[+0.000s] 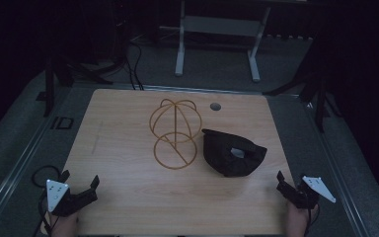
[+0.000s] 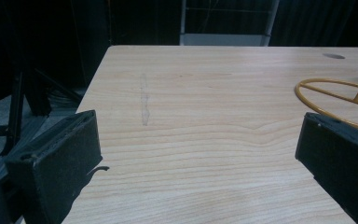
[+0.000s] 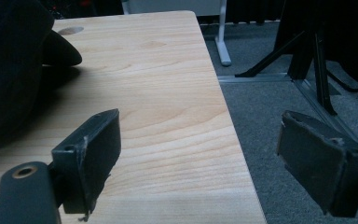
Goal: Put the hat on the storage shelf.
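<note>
Black cap (image 1: 233, 152): soft fabric, lying crumpled on the wooden table (image 1: 128, 197), forward and to the left of the right gripper (image 1: 292, 186), near but apart from it; its dark bulk looms at the left of the right gripper view (image 3: 9, 70).

Wire hat stand (image 1: 174, 134): gold frame, upright on a ring base, just beside the cap, forward and to the right of the left gripper (image 1: 81, 185), well apart from it; its base ring (image 2: 335, 100) lies ahead of that gripper's right jaw.

Left gripper: jaws apart, nothing between them, at the table's near corner.

Right gripper: jaws apart, nothing between them, straddling the table's right edge.

Risks, judged: the stand looks light and top-heavy, so a nudge from cap or jaw may tip or slide it. The limp cap may fold or slip from a shallow pinch. The right gripper, half off the edge, may catch the tabletop when swinging inward.
</note>
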Demonstrator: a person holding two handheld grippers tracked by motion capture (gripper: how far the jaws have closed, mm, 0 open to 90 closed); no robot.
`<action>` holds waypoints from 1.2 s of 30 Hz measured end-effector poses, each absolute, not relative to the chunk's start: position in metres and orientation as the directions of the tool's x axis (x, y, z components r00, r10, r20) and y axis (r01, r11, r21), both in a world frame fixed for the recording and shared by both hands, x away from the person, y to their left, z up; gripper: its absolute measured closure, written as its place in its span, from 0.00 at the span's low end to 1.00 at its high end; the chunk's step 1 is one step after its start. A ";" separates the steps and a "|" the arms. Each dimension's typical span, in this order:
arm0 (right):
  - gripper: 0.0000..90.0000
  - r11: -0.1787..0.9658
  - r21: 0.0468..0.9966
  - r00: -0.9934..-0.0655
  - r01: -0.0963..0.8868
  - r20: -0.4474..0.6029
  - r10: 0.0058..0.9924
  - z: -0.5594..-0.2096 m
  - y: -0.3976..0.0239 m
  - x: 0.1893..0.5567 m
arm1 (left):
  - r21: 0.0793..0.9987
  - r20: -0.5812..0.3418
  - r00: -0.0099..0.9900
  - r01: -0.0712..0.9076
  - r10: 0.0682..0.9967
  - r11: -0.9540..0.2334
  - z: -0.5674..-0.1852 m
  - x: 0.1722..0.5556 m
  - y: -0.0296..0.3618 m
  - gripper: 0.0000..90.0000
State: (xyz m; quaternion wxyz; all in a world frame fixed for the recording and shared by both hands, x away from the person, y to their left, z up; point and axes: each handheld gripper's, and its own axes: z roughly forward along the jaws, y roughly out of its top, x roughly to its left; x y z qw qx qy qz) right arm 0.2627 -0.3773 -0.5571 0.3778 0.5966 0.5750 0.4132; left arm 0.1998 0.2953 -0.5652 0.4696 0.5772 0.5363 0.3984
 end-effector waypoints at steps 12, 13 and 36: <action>0.15 -0.071 0.921 -0.005 0.384 0.079 0.997 -0.557 -0.378 0.262 | 0.968 -0.054 0.108 0.248 0.993 0.026 -0.565 0.199 0.296 0.01; 0.15 -0.073 0.918 -0.015 0.389 0.086 0.996 -0.557 -0.378 0.262 | 0.969 -0.055 0.107 0.247 0.993 0.027 -0.565 0.199 0.296 0.01; 0.15 -0.021 0.946 -0.202 0.323 0.091 0.975 -0.509 -0.371 0.257 | 0.968 -0.046 0.103 0.252 0.994 0.019 -0.565 0.200 0.295 0.01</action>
